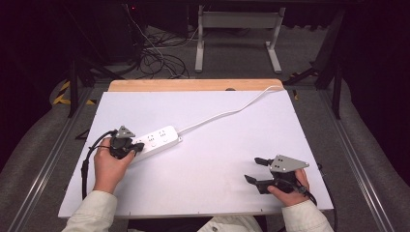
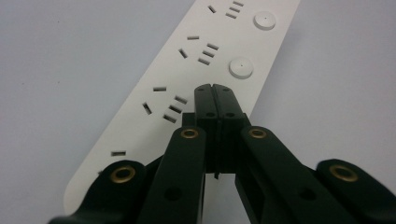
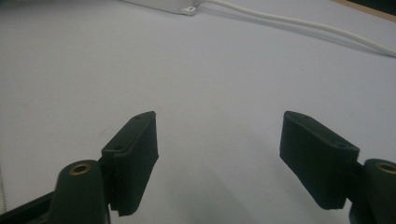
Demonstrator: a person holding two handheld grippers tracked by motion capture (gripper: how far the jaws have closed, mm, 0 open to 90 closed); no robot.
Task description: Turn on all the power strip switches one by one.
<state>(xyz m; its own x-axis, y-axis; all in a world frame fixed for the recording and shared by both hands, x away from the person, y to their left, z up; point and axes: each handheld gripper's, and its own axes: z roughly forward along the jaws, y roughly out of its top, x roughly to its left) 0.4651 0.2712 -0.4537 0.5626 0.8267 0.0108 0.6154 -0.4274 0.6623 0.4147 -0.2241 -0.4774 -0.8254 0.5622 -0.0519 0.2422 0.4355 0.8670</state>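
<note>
- Across the white table (image 1: 203, 193), one white power strip (image 1: 155, 139) is seen lying at the left side, its single white cord (image 1: 227, 112) trailing off toward the far right corner.
- On that strip, three socket groups are counted in the left gripper view, and a fourth is just hinted at by the slots at the near end; two round buttons (image 2: 241, 68) are counted beside the farther groups, and a further one may be hidden under the jaws.
- No plug is seen in any socket, so nothing is judged to have been plugged in yet.
- Down at the strip's near end, the left gripper (image 1: 129, 148) is held in one hand, its jaws pressed together with nothing between them; in the left gripper view the closed tips (image 2: 215, 89) are poised over the strip's edge, just beside the nearer of the two buttons.
- Whether the tips are touching the strip cannot be told.
- The step in hand is judged to be a button press with the closed tips; the press itself is taken as not yet finished.
- Well apart, at the near right of the table, the right gripper (image 1: 255, 170) is held idle, its jaws wide apart over bare table, gripping nothing.
- Two grippers and two hands are counted in all.
</note>
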